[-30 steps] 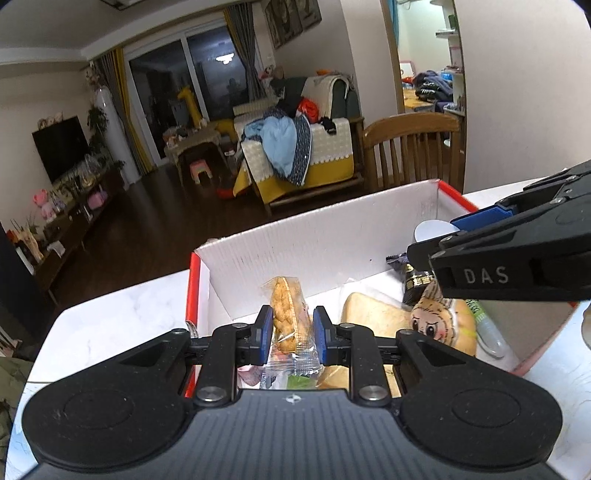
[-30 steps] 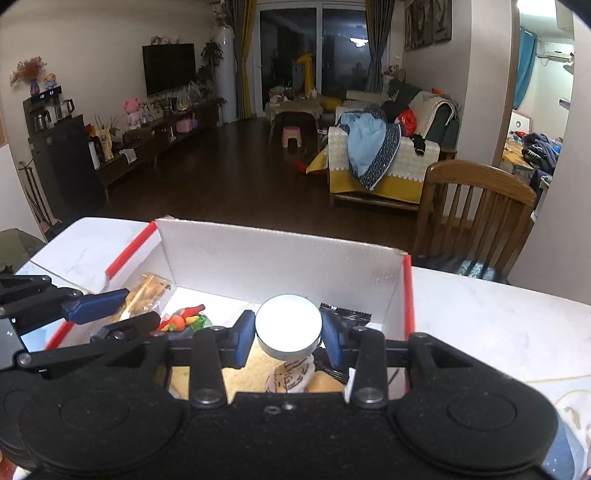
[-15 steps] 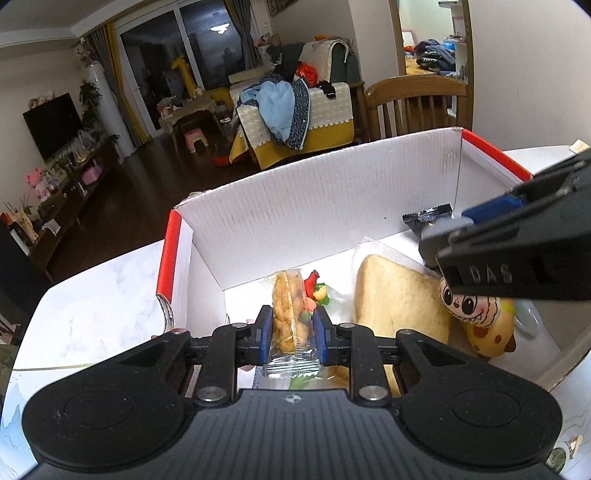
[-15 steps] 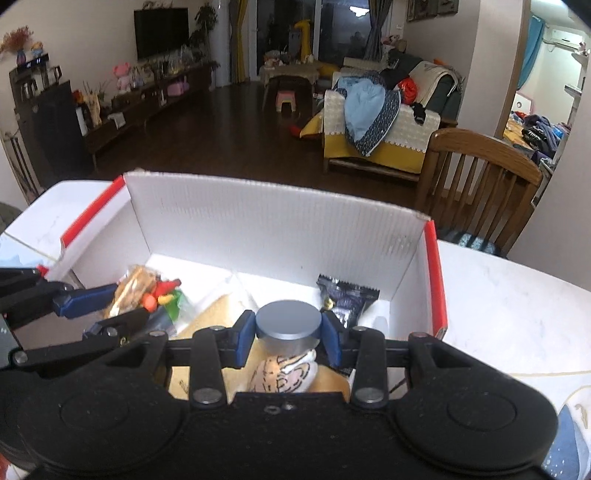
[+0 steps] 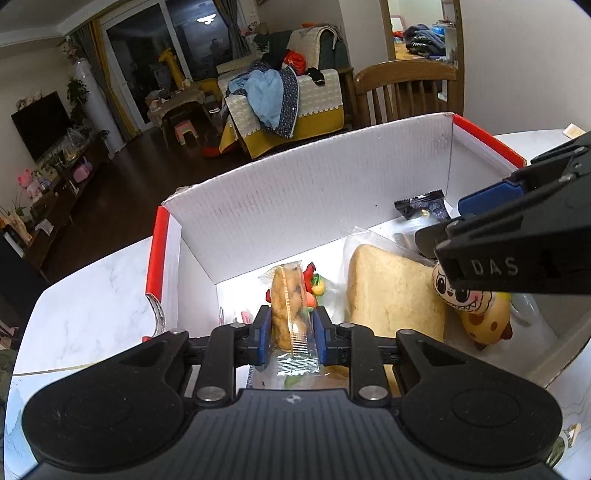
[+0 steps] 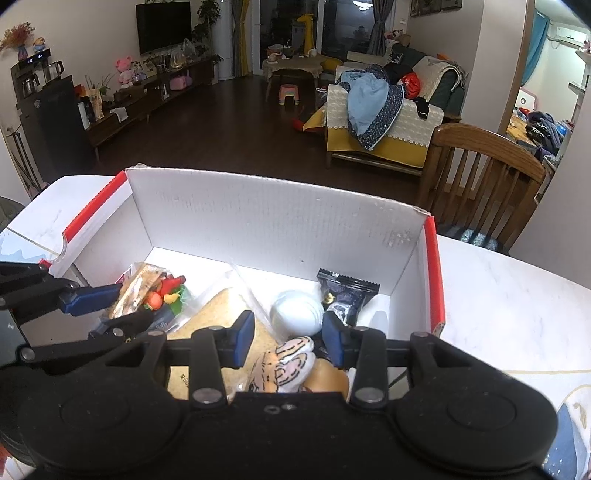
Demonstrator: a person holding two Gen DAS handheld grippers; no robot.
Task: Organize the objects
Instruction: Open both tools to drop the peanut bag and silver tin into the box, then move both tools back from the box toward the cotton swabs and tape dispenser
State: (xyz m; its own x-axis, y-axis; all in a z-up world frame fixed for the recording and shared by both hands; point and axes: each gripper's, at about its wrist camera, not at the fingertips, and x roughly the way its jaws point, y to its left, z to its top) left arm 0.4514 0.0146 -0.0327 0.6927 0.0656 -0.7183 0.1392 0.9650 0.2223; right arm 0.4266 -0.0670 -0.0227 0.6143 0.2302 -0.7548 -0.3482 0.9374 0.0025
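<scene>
Dim living rm: dark wood floor [image 6: 207, 122], wall TV [image 6: 163, 26], clothes-heaped sofa [image 6: 388, 122], wooden chair [image 6: 480, 177], dark glass doors [image 5: 192, 55].

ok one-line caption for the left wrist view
Left hand-held gripper clamps a wrapped snack over the white box of bread and toys.

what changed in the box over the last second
Both grippers sank into the white box. The right gripper set the round white container down beside the dark packet; its pads now look clear of it. The left gripper stays clamped on the snack packet. Bread and doll unmoved.
</scene>
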